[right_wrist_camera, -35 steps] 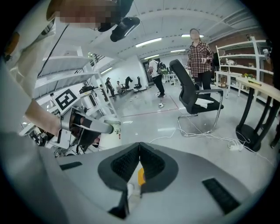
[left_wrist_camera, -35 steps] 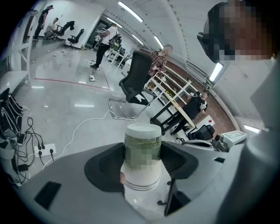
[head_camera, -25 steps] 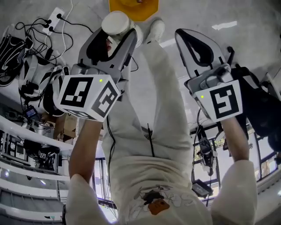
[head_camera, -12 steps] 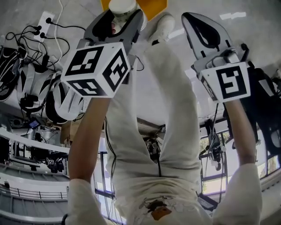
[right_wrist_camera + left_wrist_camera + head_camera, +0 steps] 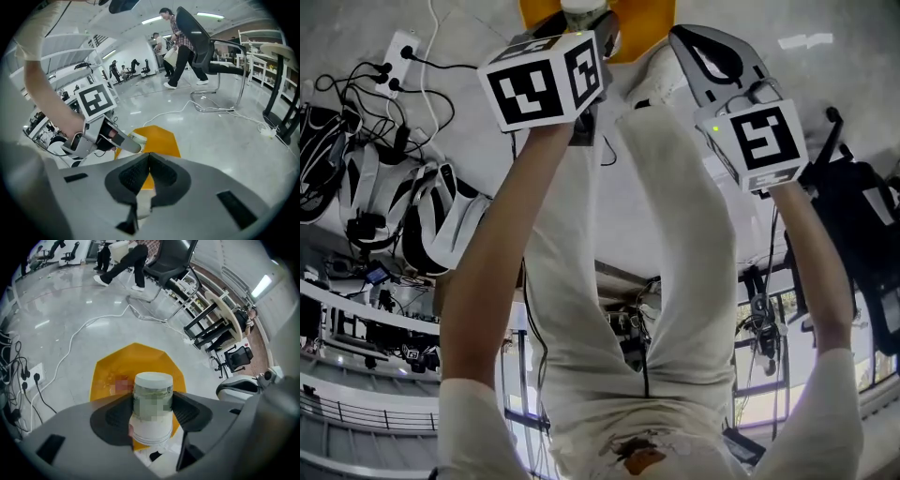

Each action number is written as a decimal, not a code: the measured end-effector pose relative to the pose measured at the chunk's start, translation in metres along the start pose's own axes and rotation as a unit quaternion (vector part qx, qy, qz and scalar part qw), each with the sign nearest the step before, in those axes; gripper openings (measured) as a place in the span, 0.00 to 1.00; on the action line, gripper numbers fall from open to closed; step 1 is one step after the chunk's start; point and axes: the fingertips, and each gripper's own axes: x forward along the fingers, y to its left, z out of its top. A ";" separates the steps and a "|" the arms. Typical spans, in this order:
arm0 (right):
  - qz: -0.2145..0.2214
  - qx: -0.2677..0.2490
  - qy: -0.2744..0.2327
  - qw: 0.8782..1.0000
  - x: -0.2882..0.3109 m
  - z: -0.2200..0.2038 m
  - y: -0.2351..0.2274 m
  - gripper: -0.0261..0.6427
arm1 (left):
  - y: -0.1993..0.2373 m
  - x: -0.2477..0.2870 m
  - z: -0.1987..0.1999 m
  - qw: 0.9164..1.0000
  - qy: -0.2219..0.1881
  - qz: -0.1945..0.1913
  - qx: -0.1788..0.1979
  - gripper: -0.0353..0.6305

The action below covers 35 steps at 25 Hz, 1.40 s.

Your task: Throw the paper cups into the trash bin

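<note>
A white paper cup (image 5: pixel 151 405) stands upside down between the jaws of my left gripper (image 5: pixel 152 414), which is shut on it. Under the cup lies the yellow trash bin (image 5: pixel 112 373), open side up. In the head view the cup (image 5: pixel 581 7) shows at the top edge, over the bin (image 5: pixel 639 23), beyond the left marker cube (image 5: pixel 546 80). My right gripper (image 5: pixel 148 159) is shut with nothing in it, to the right of the bin (image 5: pixel 161 140). From there I see the left gripper (image 5: pixel 131 141) holding the cup (image 5: pixel 137 137) over the bin's edge.
Cables and a power strip (image 5: pixel 403 47) lie on the floor at the left, beside black-and-white gear (image 5: pixel 422 216). A black bag (image 5: pixel 862 216) sits at the right. Farther off are a black chair (image 5: pixel 206 42), people walking (image 5: pixel 180 42) and tables (image 5: pixel 276 70).
My left gripper has moved forward with the cup, from short of the bin to over it. The right gripper shifted a little left and forward, still shut.
</note>
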 end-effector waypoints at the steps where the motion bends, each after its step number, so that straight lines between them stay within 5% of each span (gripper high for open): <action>1: 0.003 -0.001 0.003 1.000 0.003 -0.001 0.000 0.05 | 0.003 0.006 -0.002 1.000 0.008 0.004 -0.004 0.46; 8: 0.013 0.000 0.000 1.000 0.004 -0.001 0.002 0.05 | 0.015 0.035 -0.015 0.998 0.064 0.016 -0.019 0.47; 12: 0.013 0.005 0.002 1.000 0.003 -0.002 0.003 0.05 | 0.016 0.025 -0.001 0.999 0.041 0.015 -0.026 0.48; 17: 0.011 0.005 -0.001 1.000 -0.012 0.011 0.004 0.05 | -0.011 -0.006 0.010 1.000 0.010 0.020 0.014 0.48; 20: 0.011 0.000 -0.014 1.000 -0.024 0.035 0.006 0.05 | -0.030 -0.032 0.016 0.999 -0.006 0.023 0.025 0.40; 22: 0.007 -0.003 -0.021 1.000 -0.038 0.052 0.009 0.05 | -0.042 -0.054 0.019 0.999 -0.023 0.035 0.034 0.22; 26: -0.001 -0.001 -0.038 0.999 -0.076 0.091 0.020 0.05 | -0.067 -0.101 0.024 0.998 -0.034 0.048 0.034 0.06; 35: -0.021 0.032 -0.056 0.998 -0.165 0.157 0.057 0.05 | -0.120 -0.218 0.045 0.996 -0.064 0.033 0.054 0.06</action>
